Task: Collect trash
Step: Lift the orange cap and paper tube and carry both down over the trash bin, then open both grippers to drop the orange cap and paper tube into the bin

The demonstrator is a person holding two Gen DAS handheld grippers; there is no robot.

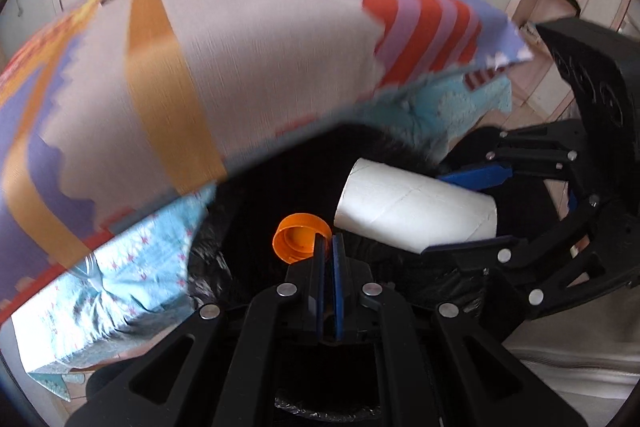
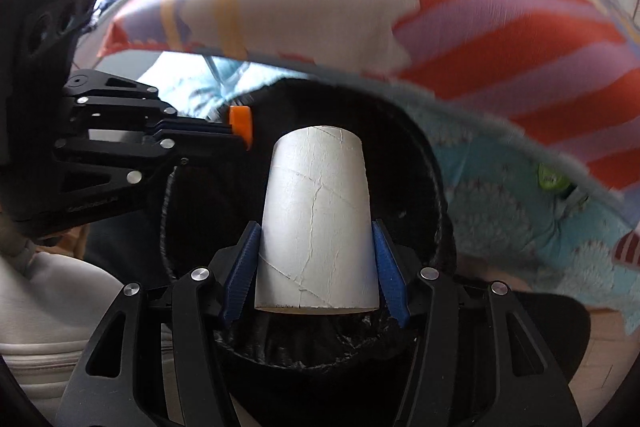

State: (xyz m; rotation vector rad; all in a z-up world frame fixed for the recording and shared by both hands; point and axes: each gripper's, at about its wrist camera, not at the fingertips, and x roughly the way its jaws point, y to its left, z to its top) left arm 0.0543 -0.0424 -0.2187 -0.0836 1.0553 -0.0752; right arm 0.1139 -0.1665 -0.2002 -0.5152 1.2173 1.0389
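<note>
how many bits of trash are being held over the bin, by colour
orange: 1, the bottle cap in the left hand-held gripper
white: 1, the cardboard tube in the right hand-held gripper
total: 2, both over the black-lined bin

You hold an orange cap (image 1: 301, 235) and a white cardboard tube (image 2: 316, 223) between blue pads (image 2: 390, 277) — black bin liner (image 2: 416, 147) beneath, and beyond it a cream blanket (image 1: 260, 67) striped orange, red and lilac.
</note>
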